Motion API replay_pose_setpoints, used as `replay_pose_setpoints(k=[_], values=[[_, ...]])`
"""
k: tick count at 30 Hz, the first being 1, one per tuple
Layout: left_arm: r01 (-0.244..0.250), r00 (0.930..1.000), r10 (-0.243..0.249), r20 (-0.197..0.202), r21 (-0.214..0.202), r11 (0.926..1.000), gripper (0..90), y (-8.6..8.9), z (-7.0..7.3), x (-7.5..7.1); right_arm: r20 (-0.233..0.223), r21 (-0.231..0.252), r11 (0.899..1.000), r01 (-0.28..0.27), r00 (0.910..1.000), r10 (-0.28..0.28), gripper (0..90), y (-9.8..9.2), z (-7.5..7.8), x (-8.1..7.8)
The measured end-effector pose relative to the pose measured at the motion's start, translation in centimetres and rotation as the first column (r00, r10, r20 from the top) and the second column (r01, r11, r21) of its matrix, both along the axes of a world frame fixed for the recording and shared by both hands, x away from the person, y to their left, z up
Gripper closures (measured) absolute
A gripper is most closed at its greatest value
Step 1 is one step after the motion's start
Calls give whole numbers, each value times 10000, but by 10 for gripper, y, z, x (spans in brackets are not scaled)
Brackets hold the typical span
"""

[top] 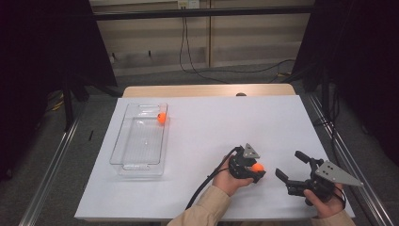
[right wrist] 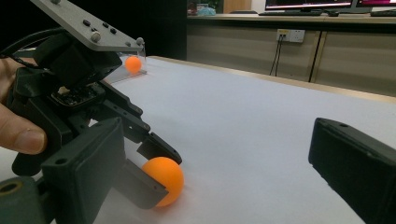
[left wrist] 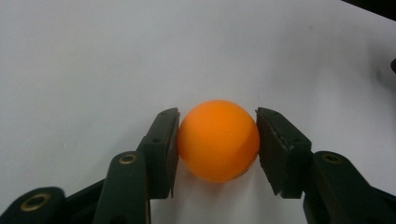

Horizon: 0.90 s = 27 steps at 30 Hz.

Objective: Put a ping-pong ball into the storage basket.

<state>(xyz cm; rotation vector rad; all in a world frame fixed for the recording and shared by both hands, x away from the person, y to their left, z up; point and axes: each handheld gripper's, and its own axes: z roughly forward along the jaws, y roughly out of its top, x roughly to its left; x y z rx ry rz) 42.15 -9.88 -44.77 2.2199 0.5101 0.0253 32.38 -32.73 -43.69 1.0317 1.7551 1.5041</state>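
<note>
I've got the left gripper (left wrist: 217,140) clamped across the middle of the light, smooth, slippery orange ball (left wrist: 218,140) at lower centre, right gripper (top: 292,170) wide open.

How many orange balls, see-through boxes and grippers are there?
Balls: 2, one in the left gripper, one in the box
Box: 1
Grippers: 2, left and right
Total: 5

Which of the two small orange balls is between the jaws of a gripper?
The orange ball on the white sheet near the person, clamped by the left gripper. The other orange ball lies inside the clear plastic tray.
</note>
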Motion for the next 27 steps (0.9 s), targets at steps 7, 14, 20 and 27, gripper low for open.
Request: replay_pose_setpoints(k=[7,14,20,27], values=[[-86,9999,85,-129,-77,9999,510,4,1,0,8,10,10000,32,10000,-32,38,0,0,0],[-52,9998,48,-193,-201,9998,510,7,1,-1,-9,-92,10000,-39,10000,39,39,1,0,0],[-95,9997,90,-236,-224,9997,510,11,3,-1,-13,-117,9999,-57,10000,57,39,1,-1,0],[-177,9995,176,-261,-61,9998,510,14,6,-1,-9,-100,9999,-57,10000,57,39,2,-1,0]])
